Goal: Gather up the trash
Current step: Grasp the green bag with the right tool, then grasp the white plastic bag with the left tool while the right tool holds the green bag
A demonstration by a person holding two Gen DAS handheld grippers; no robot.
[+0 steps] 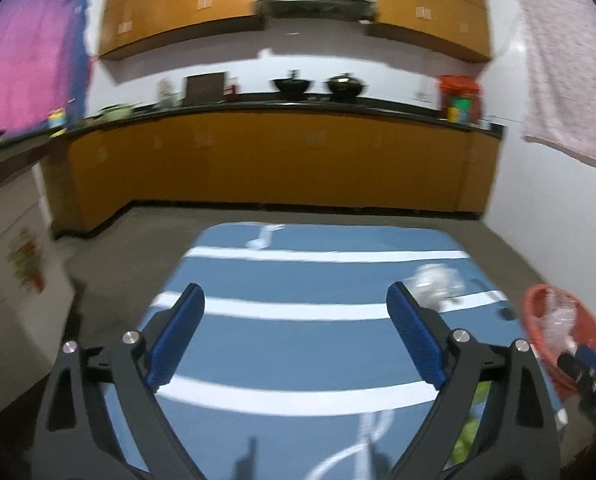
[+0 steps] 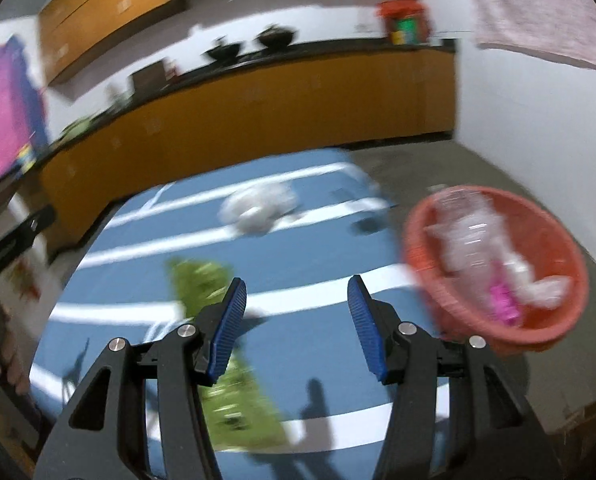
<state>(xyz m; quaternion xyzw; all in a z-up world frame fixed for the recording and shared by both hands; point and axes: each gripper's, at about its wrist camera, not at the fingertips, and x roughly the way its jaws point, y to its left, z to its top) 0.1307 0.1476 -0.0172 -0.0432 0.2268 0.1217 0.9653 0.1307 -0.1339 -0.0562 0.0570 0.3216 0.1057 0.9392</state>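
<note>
The left gripper [image 1: 296,334], black-armed with ribbed blue pads, stands wide apart over the blue table surface with white stripes [image 1: 298,344]; nothing lies between its jaws. The right gripper [image 2: 297,328] stands partly open and empty. A crumpled clear plastic wrapper [image 2: 258,210] rests on the table's far part, well apart from both grippers. A flat green printed packet [image 2: 226,352] lies on the table beneath the right gripper's left finger. The round red plastic basket [image 2: 554,328] sits off the table's right edge, holding clear plastic scraps and a pink item [image 2: 504,304]. Both views are blurred.
</note>
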